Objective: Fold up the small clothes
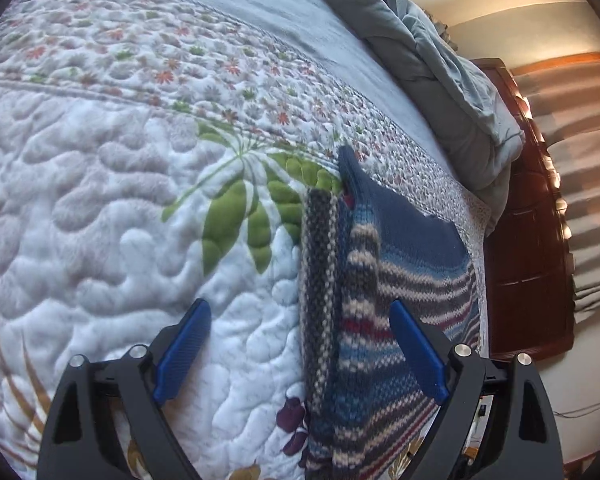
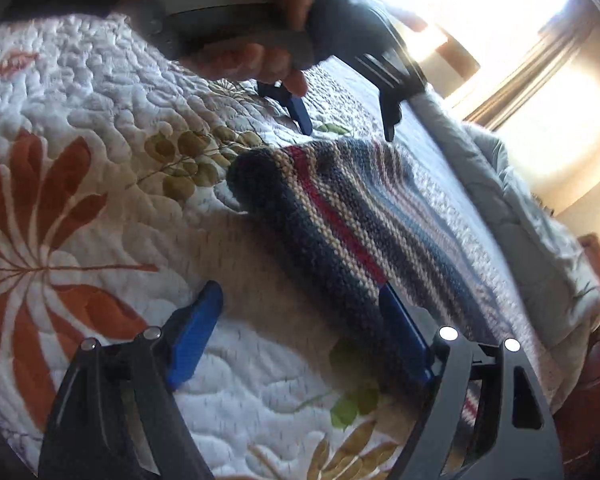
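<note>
Garment: a small striped knit sweater (image 1: 384,280) in blue, cream, grey and red lies on the bed, partly folded, with one sleeve laid lengthwise over the body.
Where it lies: towards the right side of the quilt (image 1: 100,200), near the edge where a grey-blue blanket (image 1: 440,64) is bunched up.
Quilt: white, stitched in waves, printed with green, orange and tan leaves and a band of small flowers.
Left gripper (image 1: 300,352): jaws spread wide, nothing pinched; the left blue finger is over bare quilt, the right one over the knit.
Right gripper (image 2: 300,328): jaws spread wide, nothing gripped; its right finger is at the sweater's near edge, its left over the quilt.
Hand (image 2: 268,56): seen from the right wrist, wrapped round the left gripper's handle above the sweater's far end.
Beyond the bed: a dark wooden bed frame (image 1: 528,240).
</note>
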`<state>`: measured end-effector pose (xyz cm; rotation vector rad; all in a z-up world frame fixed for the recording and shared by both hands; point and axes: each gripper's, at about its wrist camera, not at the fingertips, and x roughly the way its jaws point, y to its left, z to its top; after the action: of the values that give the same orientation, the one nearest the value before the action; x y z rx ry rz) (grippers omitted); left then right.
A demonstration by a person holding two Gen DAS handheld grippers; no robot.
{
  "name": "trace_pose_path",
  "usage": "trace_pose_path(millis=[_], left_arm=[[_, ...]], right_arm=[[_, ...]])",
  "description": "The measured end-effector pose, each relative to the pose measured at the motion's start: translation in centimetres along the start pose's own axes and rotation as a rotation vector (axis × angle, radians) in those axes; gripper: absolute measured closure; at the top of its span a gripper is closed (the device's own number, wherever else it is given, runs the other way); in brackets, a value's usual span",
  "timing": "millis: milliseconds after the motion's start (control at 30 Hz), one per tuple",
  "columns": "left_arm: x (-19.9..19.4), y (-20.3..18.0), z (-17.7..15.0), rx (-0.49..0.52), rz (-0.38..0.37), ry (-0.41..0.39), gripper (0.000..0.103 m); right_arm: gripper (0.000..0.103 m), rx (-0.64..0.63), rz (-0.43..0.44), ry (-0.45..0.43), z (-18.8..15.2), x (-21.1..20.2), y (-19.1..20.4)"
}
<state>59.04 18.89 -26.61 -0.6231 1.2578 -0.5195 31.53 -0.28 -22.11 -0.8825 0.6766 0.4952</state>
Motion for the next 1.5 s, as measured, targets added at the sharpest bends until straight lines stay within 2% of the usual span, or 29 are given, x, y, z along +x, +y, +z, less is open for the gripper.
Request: trace_pose_path(millis=[133, 233, 400, 500, 600, 667, 700, 733, 767, 800, 833, 900, 1000, 1233, 1500], left_arm=[[0.4, -0.3, 1.0, 0.007, -0.010, 0.000, 0.012], [1.0, -1.4, 1.4, 0.037, -0.055, 0.019, 0.012], [3.2, -2.1, 1.5, 0.063, -0.028, 0.063, 0.012], [3.4, -2.2, 2.0, 0.050, -0.048, 0.064, 0.014], [4.2, -2.9, 2.3, 0.065, -0.044, 0.096, 0.044], [4.8, -3.4, 2.2, 0.080, -0.016, 0.104, 0.047], [4.9, -3.5, 2.1, 0.082, -0.010, 0.104, 0.051], [5.0, -3.6, 2.2, 0.081, 0.002, 0.097, 0.062], [4.8, -3.6, 2.3, 0.080, 0.009, 0.088, 0.066], [4.5, -3.7, 2.5, 0.078, 0.012, 0.076, 0.078], [4.2, -4.0, 2.5, 0.075, 0.017, 0.064, 0.081], [3.8, -4.9, 2.4, 0.096, 0.047, 0.055, 0.082], [2.6, -6.8, 2.5, 0.110, 0.070, 0.037, 0.083], [0.2, -13.5, 2.6, 0.129, 0.157, 0.004, 0.083], [0.6, -22.2, 3.5, 0.192, 0.269, -0.010, 0.083]], right_arm=[[0.021, -0.056, -0.091, -0.039, 1.0, 0.6, 1.0], [0.021, -0.069, -0.142, -0.057, 1.6, 1.0, 1.2], [0.022, -0.059, -0.182, -0.079, 1.9, 1.8, 1.1], [0.025, -0.040, -0.177, -0.086, 2.6, 2.8, 0.5], [0.027, -0.033, -0.179, -0.095, 3.1, 3.2, 0.2], [0.030, -0.018, -0.166, -0.099, 3.0, 3.4, -0.1], [0.036, -0.014, -0.162, -0.103, 2.9, 3.4, -0.1], [0.046, -0.013, -0.146, -0.103, 2.9, 3.4, -0.2], [0.070, -0.010, -0.132, -0.097, 2.9, 3.5, -0.3], [0.075, 0.007, -0.115, -0.099, 2.9, 3.4, -0.7], [0.077, 0.033, -0.097, -0.107, 2.9, 3.2, -1.3], [0.086, 0.061, -0.080, -0.125, 3.0, 2.8, -2.8], [0.091, 0.092, -0.069, -0.147, 3.2, 0.9, -4.4], [0.092, 0.236, -0.056, -0.186, 1.9, -4.7, -10.3], [0.093, 0.419, -0.015, -0.228, -1.7, -7.6, -16.7]])
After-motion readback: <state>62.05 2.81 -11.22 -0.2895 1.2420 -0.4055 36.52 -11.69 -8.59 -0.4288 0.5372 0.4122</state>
